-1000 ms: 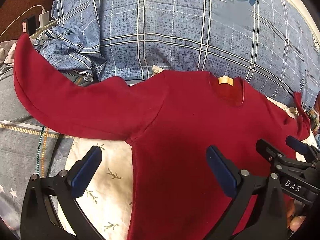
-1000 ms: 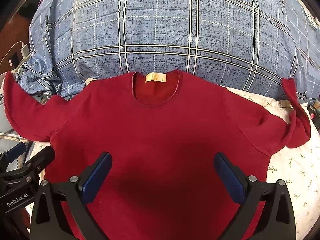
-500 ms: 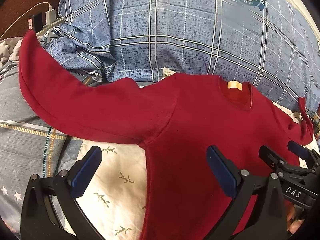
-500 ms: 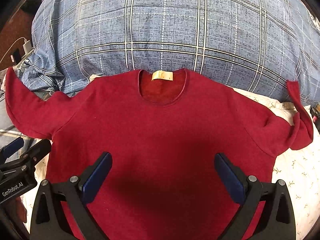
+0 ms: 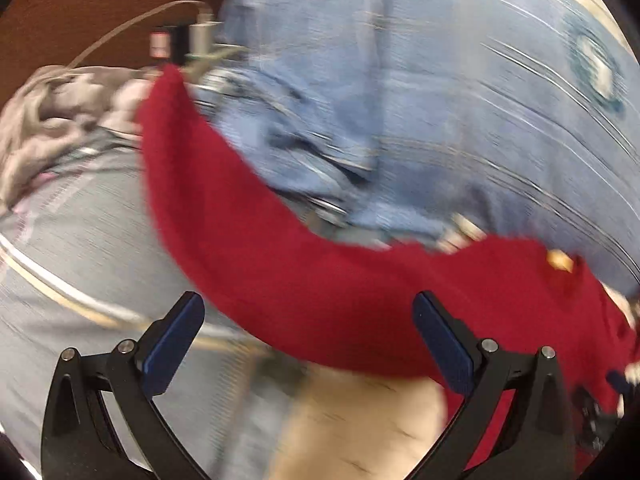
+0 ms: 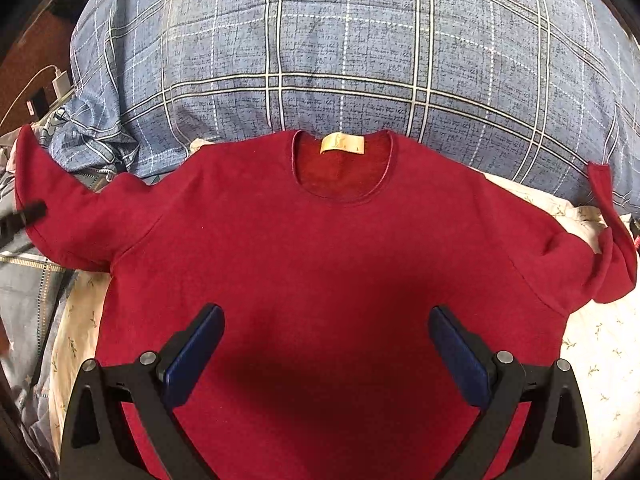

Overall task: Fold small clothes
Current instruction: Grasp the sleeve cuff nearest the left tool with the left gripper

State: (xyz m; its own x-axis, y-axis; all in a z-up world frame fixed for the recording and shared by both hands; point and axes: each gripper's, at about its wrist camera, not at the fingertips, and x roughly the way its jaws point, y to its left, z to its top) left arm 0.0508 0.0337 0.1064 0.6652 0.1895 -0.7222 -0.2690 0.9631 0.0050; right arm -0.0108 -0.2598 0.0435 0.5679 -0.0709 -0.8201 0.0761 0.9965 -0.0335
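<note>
A small red long-sleeved sweater [image 6: 328,256] lies flat and face up on a bed, neck away from me, a tan label [image 6: 343,145] in the collar. Its left sleeve [image 6: 60,208] spreads out to the left and curls upward. Its right sleeve [image 6: 608,240] is bent and folded back on itself. My right gripper [image 6: 326,354] is open and empty, hovering over the sweater's chest. My left gripper [image 5: 308,344] is open and empty above the left sleeve [image 5: 248,240]; that view is motion-blurred. A dark tip of the left gripper [image 6: 24,216] shows at the sleeve's cuff.
A blue plaid pillow or duvet [image 6: 340,52] fills the back. A cream floral sheet [image 6: 600,344] lies under the sweater. A grey patterned cover [image 5: 80,240] and crumpled grey cloth [image 5: 48,120] are at the left, with a white charger and cable [image 6: 60,82] beyond.
My left gripper has swung fast to the left, from the sweater's body out over the left sleeve. My right gripper has moved slightly closer to the sweater. Both stay open.
</note>
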